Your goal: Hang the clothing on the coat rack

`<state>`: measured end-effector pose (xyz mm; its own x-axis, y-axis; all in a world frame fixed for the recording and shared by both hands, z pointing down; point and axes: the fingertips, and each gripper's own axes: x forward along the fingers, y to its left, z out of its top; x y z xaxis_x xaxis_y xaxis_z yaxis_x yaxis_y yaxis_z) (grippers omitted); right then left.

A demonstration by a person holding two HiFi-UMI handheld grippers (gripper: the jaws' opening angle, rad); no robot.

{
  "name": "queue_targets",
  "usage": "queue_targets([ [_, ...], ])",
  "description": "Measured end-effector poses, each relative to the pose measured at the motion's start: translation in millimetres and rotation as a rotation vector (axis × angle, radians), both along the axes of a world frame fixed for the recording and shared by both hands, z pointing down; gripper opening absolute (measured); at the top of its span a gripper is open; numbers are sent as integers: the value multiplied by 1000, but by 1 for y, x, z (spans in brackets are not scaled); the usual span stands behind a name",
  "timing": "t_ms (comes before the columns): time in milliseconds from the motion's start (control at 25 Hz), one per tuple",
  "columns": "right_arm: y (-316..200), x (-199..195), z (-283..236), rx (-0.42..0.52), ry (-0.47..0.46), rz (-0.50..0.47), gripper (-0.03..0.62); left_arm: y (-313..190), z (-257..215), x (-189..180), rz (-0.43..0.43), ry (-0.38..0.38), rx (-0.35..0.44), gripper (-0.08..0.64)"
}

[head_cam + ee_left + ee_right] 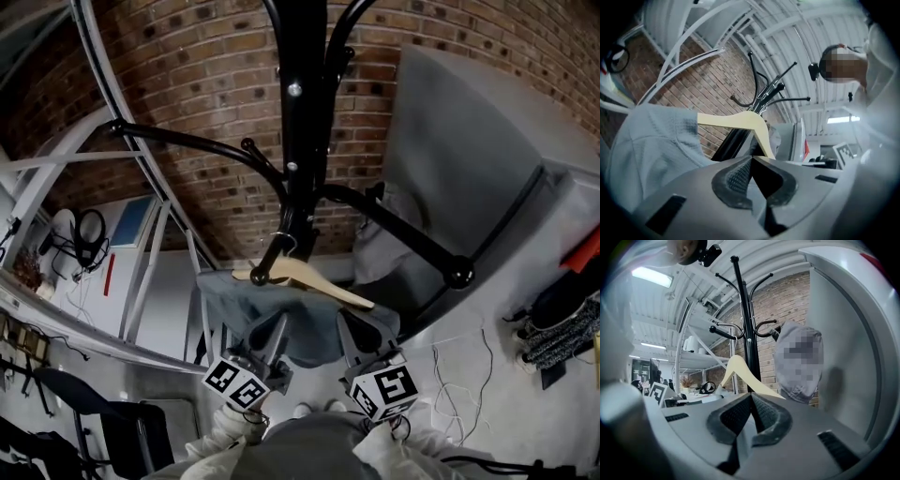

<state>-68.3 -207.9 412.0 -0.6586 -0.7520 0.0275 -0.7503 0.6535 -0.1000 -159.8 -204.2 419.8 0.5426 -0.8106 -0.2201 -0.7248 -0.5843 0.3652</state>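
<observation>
With left tongs (275, 330) and right tongs (354, 330) both closed, apparently empty, just below the grey garment (234, 302), verify that the wooden hanger (321, 285) sits securely on the coat rack (302, 112) above them.

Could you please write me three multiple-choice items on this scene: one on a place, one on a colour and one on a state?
1. Where is the hanger?
A. on the floor
B. at the rack
C. on a chair

2. What colour is the hanger?
A. black
B. red
C. pale wood

3. How does the left claw stand?
A. shut
B. wide open
C. out of view

Answers:
1 B, as its hook sits by the rack's pole in the head view.
2 C, as it shows cream in all three views.
3 A, as its two halves meet in the left gripper view.
</observation>
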Motion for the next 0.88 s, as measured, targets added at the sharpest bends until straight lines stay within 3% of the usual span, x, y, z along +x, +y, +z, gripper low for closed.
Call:
queue_targets([
  [400, 8, -8, 8, -4, 4, -41, 23, 6, 11, -3, -110, -189, -32, 8],
  [880, 11, -14, 5, 16, 17, -66, 23, 7, 2, -2, -197, -304, -9, 8],
])
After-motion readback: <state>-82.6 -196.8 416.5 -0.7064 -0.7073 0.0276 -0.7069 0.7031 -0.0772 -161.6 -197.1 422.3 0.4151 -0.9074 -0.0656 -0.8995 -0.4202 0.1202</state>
